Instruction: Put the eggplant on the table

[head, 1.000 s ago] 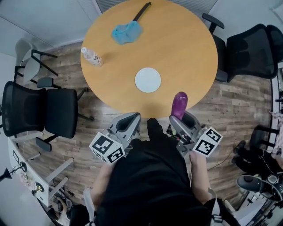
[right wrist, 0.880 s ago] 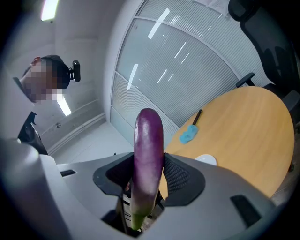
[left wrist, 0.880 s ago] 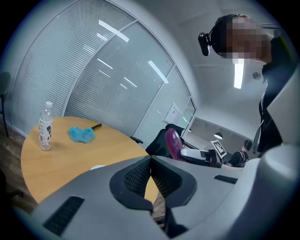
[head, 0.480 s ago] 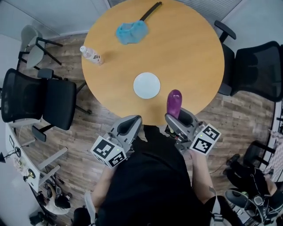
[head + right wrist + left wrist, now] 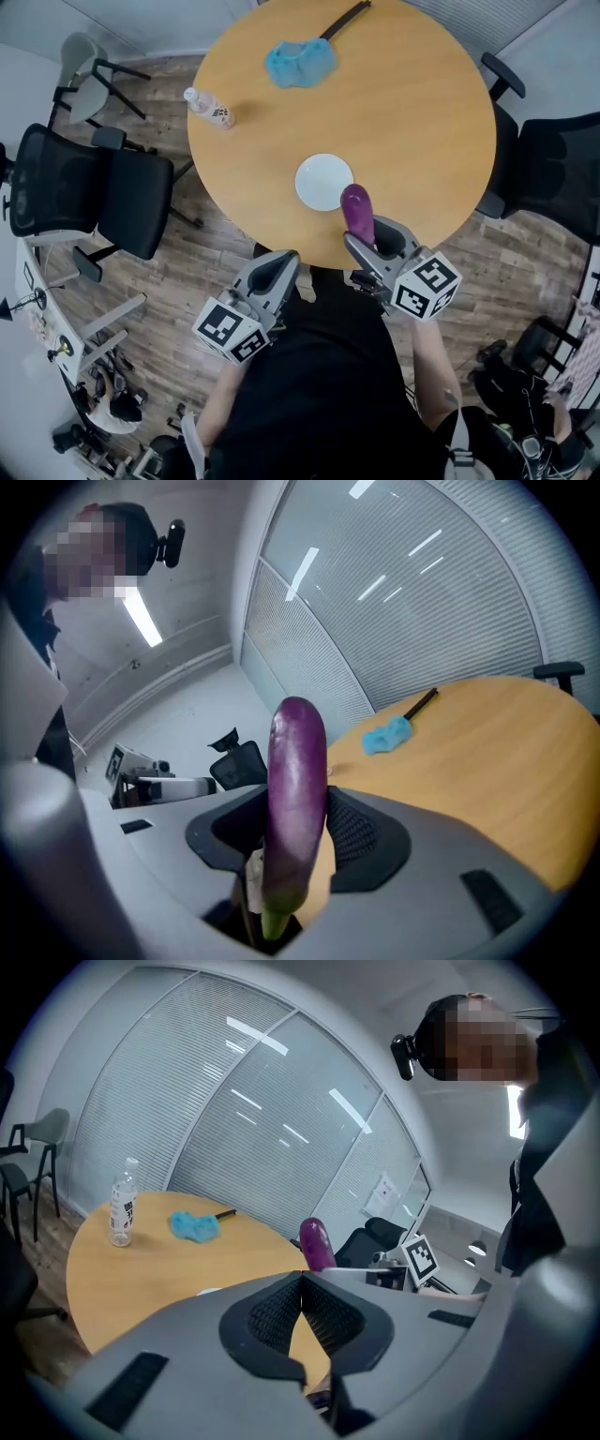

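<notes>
A purple eggplant [image 5: 357, 212] stands out of my right gripper [image 5: 370, 236], which is shut on it above the near edge of the round wooden table [image 5: 412, 112]. In the right gripper view the eggplant [image 5: 294, 799] rises between the jaws, stem end down. Its tip lies beside a white plate [image 5: 323, 182] in the head view. My left gripper [image 5: 275, 270] hangs below the table edge, over the floor, shut with nothing in it. The left gripper view shows its jaws closed together [image 5: 302, 1288] and the eggplant [image 5: 317, 1244] beyond them.
A blue duster [image 5: 302, 60] with a black handle lies at the table's far side, and a water bottle [image 5: 210, 107] lies near its left edge. Black office chairs [image 5: 89, 197] stand to the left and right [image 5: 558, 164] of the table.
The right gripper has carried the eggplant leftward and further over the table, up to the white plate. The view has shifted closer to the table. The left gripper has hardly moved.
</notes>
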The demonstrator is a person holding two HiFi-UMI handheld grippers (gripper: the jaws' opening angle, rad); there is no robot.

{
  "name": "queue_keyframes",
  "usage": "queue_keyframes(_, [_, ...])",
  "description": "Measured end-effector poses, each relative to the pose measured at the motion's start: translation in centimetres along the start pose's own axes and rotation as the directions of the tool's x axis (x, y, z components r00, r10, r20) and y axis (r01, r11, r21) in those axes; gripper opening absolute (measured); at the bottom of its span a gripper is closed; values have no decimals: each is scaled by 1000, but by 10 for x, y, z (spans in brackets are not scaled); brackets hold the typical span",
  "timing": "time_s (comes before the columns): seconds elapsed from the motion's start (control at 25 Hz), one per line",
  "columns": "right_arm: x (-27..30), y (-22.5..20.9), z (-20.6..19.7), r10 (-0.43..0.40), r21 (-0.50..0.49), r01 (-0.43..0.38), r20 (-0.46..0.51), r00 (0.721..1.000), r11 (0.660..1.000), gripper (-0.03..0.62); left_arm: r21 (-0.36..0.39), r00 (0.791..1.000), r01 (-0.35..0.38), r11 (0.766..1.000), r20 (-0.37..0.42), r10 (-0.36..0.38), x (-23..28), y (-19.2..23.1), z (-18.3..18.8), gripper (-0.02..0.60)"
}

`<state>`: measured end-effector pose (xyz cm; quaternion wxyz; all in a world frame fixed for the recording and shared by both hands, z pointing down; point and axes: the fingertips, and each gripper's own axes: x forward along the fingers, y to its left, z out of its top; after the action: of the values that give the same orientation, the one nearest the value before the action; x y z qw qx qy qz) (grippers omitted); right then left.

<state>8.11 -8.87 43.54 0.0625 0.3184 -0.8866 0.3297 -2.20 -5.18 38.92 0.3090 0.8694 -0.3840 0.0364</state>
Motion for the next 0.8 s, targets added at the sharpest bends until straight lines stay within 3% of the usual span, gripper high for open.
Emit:
queue_keyframes(0.2, [24,-7,-9,-74,-140,65,-67,995,988,198,7,999,-34,999,10,33,-15,13,5,9])
queue_keyframes(0.32, [39,-10,-16,-135,-266,101,-115,984,959,198,6,999,-44,999,2,44,-20,20,5,9])
queue_keyframes(0.44, [58,-15,-16,-226,-424,153,-129,966,893,198,19,998,-56,998,4,56,-25,26,9,9])
queue_keyframes(0.56, [76,-20,-17,-317,-565,189,-136,939,803,198,32,997,-71,997,6,71,-34,33,12,9])
queue_keyframes(0.8, [109,-36,-39,-434,-740,167,-183,882,651,198,42,996,-92,995,0,92,-55,50,17,9])
